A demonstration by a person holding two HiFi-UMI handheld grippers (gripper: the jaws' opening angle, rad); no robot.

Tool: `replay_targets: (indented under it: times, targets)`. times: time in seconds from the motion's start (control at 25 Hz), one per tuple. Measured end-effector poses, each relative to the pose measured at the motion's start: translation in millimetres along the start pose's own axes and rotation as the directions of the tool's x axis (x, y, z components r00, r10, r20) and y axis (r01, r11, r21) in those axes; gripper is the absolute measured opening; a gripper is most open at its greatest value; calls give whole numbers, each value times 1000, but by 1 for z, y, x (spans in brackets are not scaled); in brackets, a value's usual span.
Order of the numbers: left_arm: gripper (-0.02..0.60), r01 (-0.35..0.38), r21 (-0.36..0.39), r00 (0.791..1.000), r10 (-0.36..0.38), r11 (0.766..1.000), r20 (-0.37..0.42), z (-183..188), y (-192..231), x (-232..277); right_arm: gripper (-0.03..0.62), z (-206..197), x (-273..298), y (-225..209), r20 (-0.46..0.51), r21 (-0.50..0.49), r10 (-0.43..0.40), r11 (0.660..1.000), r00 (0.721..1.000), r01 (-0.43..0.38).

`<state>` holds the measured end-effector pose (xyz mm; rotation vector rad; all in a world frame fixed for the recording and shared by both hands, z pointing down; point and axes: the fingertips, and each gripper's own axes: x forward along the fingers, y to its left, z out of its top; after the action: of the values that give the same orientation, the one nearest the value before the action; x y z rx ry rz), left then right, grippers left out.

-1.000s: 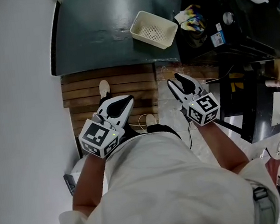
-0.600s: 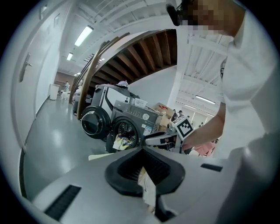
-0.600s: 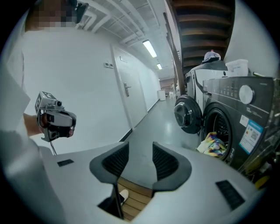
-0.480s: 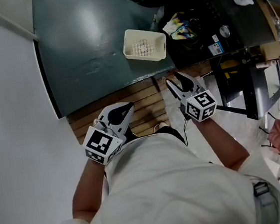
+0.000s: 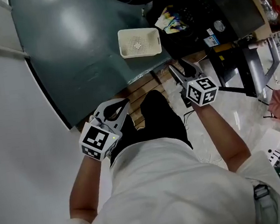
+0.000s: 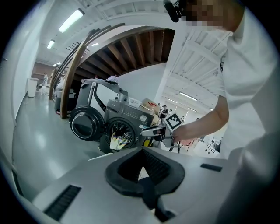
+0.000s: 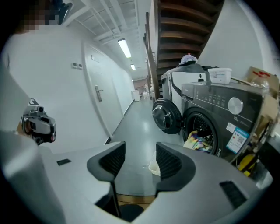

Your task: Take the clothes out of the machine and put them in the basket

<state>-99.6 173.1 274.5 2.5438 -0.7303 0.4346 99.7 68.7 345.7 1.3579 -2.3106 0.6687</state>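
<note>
A white perforated basket [image 5: 139,41] stands on the dark floor in front of the dark washing machine [image 5: 203,6], whose round door [image 7: 165,116] hangs open. Colourful clothes [image 5: 170,20] spill from the drum opening, and these clothes [image 7: 197,141] also show in the right gripper view. My right gripper [image 5: 181,68] is held in the air, well short of the machine. Its jaws have just been opening and are open with nothing between them; the basket [image 7: 154,167] shows through the gap. My left gripper [image 5: 120,105] is lower left, tips together, empty.
A wooden slatted platform [image 5: 142,91] lies under my hands at the edge of the dark green floor [image 5: 82,45]. A white wall [image 5: 11,123] runs along the left. A metal frame and clutter [image 5: 259,60] stand to the right of the machine.
Both grippers have moved forward over the platform toward the basket and machine, which now sit nearer in the head view. The right jaws stand wider apart than before.
</note>
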Motion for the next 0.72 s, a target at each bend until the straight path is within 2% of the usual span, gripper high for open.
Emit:
replay_targets:
  times: [0.16,0.32,0.52,0.72]
  targets:
    - [-5,53,3,998,-53,999,-30,9,13,24,228,-2,27,-44,5,105,-85,991,996,84]
    - [-4,105,10,992,-104,994,-72,18,31,57,248,-15,75,-97,-14,220,-161,962,987,160]
    - [-5,147,-2,985,-147,989,-94,33,67,111,290,-29,143,-168,-39,343,-230,911,972,229]
    - [-4,197,-2,974,-196,980,-111,39,97,170,328,-40,196,-239,-53,466,-310,833,949,298]
